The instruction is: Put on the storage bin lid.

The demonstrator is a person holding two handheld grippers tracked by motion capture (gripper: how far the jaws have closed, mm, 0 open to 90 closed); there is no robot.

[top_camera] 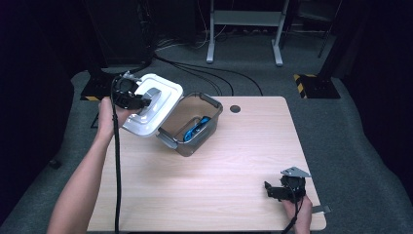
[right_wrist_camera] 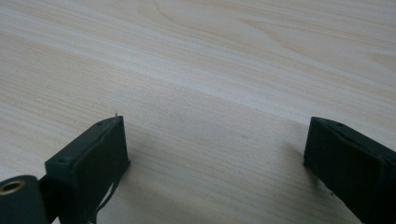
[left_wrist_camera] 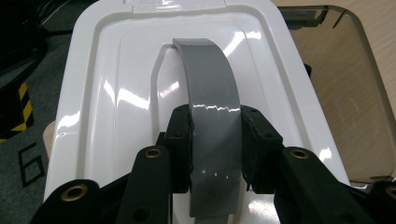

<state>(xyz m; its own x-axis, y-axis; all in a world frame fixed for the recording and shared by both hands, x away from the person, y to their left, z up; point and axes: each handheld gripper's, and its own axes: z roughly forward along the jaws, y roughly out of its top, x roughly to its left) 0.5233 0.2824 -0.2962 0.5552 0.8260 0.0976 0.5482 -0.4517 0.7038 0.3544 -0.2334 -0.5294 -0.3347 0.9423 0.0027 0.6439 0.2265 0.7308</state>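
A white lid [top_camera: 155,105] with a grey handle [left_wrist_camera: 212,116] is lifted and tilted up at the left of a clear grey box [top_camera: 192,124] on the table. My left gripper [top_camera: 132,100] is shut on that handle, its pads [left_wrist_camera: 183,149] pressing both sides of the strap. Inside the open box lies a blue object [top_camera: 197,127]. My right gripper [top_camera: 277,191] rests low over the table's near right corner, jaws wide apart with only bare wood [right_wrist_camera: 210,93] between them.
The box stands at the back left of the wooden table [top_camera: 219,185]. A round cable hole [top_camera: 235,108] sits near the far edge. Cables and a metal frame [top_camera: 243,29] lie on the floor beyond, with yellow-black striped bases [top_camera: 304,85].
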